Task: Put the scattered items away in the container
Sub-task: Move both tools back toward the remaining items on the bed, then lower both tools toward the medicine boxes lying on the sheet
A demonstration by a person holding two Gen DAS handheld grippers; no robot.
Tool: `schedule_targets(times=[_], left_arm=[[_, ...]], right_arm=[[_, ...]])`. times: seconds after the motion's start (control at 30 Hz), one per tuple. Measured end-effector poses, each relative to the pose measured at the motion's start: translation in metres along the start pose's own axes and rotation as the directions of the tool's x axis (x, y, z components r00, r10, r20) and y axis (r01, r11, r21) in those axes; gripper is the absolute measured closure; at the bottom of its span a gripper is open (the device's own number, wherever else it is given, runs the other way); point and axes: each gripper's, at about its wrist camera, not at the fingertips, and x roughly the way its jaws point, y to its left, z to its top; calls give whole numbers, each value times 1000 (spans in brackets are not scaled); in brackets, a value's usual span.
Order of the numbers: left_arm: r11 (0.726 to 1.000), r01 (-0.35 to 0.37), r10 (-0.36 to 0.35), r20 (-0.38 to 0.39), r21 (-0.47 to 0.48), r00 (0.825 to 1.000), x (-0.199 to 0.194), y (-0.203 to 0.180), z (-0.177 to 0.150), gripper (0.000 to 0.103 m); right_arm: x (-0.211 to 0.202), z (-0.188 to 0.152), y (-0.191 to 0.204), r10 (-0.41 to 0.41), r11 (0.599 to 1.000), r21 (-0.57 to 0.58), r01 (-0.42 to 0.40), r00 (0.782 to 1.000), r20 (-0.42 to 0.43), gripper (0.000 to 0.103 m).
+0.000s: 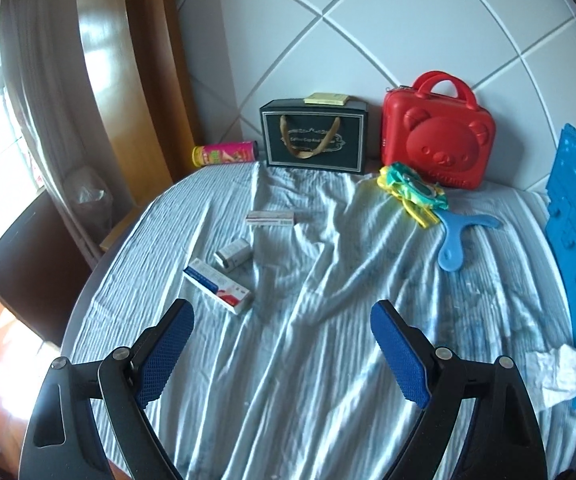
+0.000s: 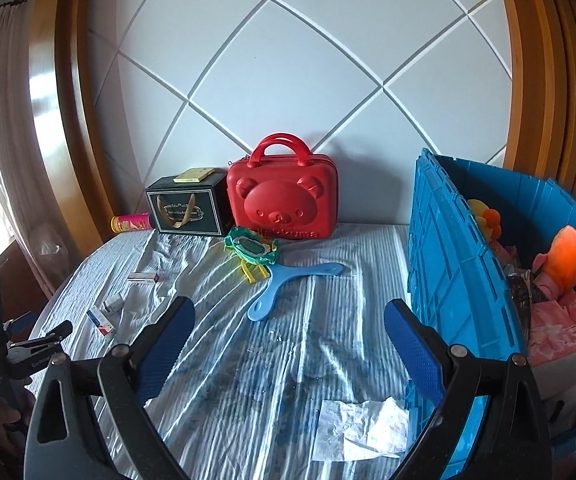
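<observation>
Both the left gripper (image 1: 281,334) and the right gripper (image 2: 290,334) are held above the striped bed sheet (image 1: 308,340) with jaws spread wide and nothing between them. The blue storage crate (image 2: 448,264) is seen at the sheet's right edge, already holding plush toys (image 2: 568,260). Left of the crate, a crumpled tissue (image 2: 362,430), a blue boomerang (image 2: 288,286) and three small boxes (image 1: 219,284) are scattered.

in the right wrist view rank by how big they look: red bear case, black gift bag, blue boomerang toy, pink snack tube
1. red bear-face hard case
2. black paper gift bag
3. blue three-armed plastic boomerang toy, close to the bag and nearer the camera, so unsure
4. pink cylindrical snack tube, smallest
</observation>
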Motion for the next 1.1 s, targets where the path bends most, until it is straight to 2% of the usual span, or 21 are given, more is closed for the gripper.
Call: schedule_targets(times=[0.3,0.43,0.8,0.93,1.1], left_arm=[[997,-52,48,-79,-52,996,41,30,-11,12],[995,-74,66,-104,-69,992,64,54,-12,12],[984,-111,75,-243,-137,967,150,128,-17,12],[984,-79,30,-292,-158,956,184,135,-14,12],[983,-51,-12,-341,-175,940,220,124,-4,12]], right_arm=[[33,7,8,26,999,-21,-27,999,-34,6],[51,12,27,41,999,-28,-42,998,-53,6],[121,34,144,146,975,-153,-163,982,-115,6],[148,41,173,184,962,-178,-209,972,-145,6],[182,49,211,230,941,-208,-266,956,-182,6]])
